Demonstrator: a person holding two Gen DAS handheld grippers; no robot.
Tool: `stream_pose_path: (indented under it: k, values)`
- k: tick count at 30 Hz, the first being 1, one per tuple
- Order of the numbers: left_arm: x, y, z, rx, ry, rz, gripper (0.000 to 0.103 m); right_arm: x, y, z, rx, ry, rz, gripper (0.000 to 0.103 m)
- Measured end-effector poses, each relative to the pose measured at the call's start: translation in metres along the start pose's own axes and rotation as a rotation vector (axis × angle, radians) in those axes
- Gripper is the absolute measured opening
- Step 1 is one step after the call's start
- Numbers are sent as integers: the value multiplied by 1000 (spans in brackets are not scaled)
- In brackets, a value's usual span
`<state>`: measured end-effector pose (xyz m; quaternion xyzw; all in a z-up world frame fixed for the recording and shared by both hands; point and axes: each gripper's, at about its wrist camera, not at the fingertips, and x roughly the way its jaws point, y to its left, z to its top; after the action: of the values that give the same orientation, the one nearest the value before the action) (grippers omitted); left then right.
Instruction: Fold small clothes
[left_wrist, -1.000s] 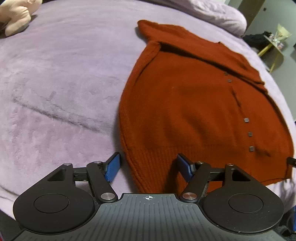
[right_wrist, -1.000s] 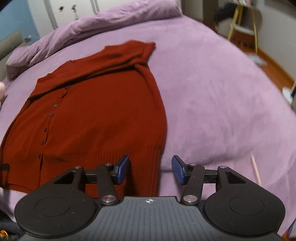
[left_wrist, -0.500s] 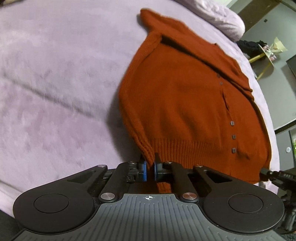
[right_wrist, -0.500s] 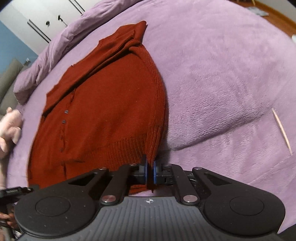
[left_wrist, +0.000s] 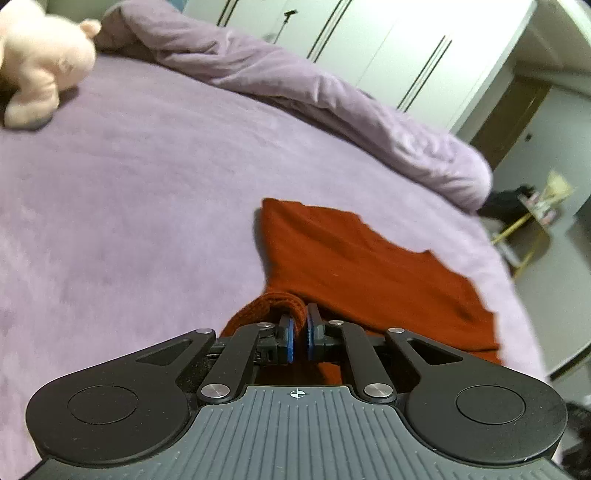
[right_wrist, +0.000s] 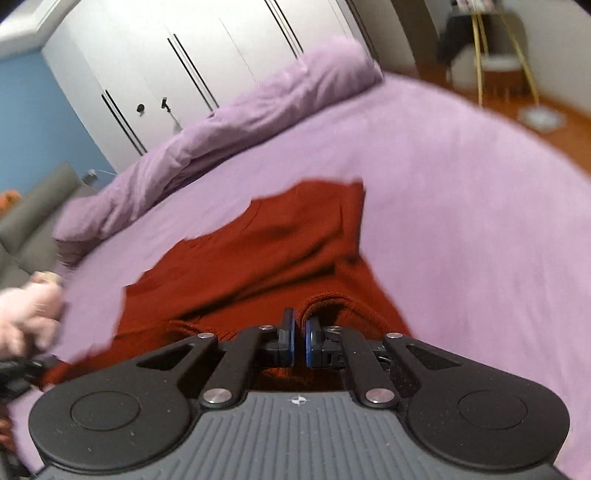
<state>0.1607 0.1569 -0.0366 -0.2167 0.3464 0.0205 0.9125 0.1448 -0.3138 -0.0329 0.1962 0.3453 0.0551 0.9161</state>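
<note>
A rust-red knitted cardigan (left_wrist: 362, 258) lies on the purple bedspread (left_wrist: 129, 206). My left gripper (left_wrist: 299, 334) is shut on the ribbed hem at the cardigan's left corner, which curls up over the blue pads. My right gripper (right_wrist: 299, 338) is shut on the hem at the right corner of the cardigan (right_wrist: 266, 258), where the fabric also bunches above the pads. Both corners are lifted toward the collar end, so the lower part of the garment doubles over the upper part. The buttons are hidden.
A pink plush toy (left_wrist: 40, 62) lies at the bed's far left. A rolled purple duvet (left_wrist: 295, 85) runs along the far edge of the bed, before white wardrobe doors (right_wrist: 177, 62). A yellow-legged stool (right_wrist: 495, 62) stands on the floor at the right.
Both grippers closed on the hem corners, then rose and moved forward over the cardigan, carrying the hem toward the collar. The views tipped up, showing the duvet and wardrobes.
</note>
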Motion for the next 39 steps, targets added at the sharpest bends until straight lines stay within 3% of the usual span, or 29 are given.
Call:
stream_pose_path:
  k: [3, 5, 7, 10, 12, 15, 17, 18, 19, 20, 22, 29, 32, 35, 39]
  values:
    - [13, -3, -1, 47, 5, 47, 22, 19, 17, 6, -139, -46, -133, 11]
    - [13, -2, -5, 90, -18, 73, 35, 22, 25, 3, -262, -102, -218, 14]
    - [16, 4, -5, 146, -8, 65, 44, 28, 26, 0, -354, -86, -198, 31]
    - [26, 12, -8, 203, 42, 50, 46, 42, 20, -5, -427, -7, -145, 37]
    - [37, 14, -10, 238, 92, 55, 48, 54, 17, -5, -467, 22, -159, 37]
    - [55, 15, -11, 252, 133, 80, 48, 71, 13, -6, -470, 68, -154, 37]
    - [61, 17, -10, 231, 151, 54, 44, 77, 11, -9, -460, 93, -146, 32]
    - [63, 17, -9, 222, 160, 37, 38, 79, 10, -8, -453, 96, -133, 20]
    - [64, 16, -8, 217, 165, 14, 26, 78, 10, -9, -452, 96, -125, 14]
    - [65, 14, -8, 220, 167, -6, 21, 79, 11, -9, -458, 98, -121, 8]
    - [63, 9, -10, 259, 159, -21, 11, 77, 12, -11, -462, 82, -106, 6]
    - [48, -8, -13, 330, 112, -120, 10, 58, 9, -7, -413, 12, -42, 5]
    - [59, -10, -15, 355, 144, -93, 11, 51, 5, -3, -366, -5, 14, 5]
    - [76, -7, -15, 332, 196, -64, 28, 62, 5, -4, -399, 46, -46, 7]
    - [80, -4, -13, 321, 217, -94, 29, 74, 3, -5, -402, 94, -75, 9]
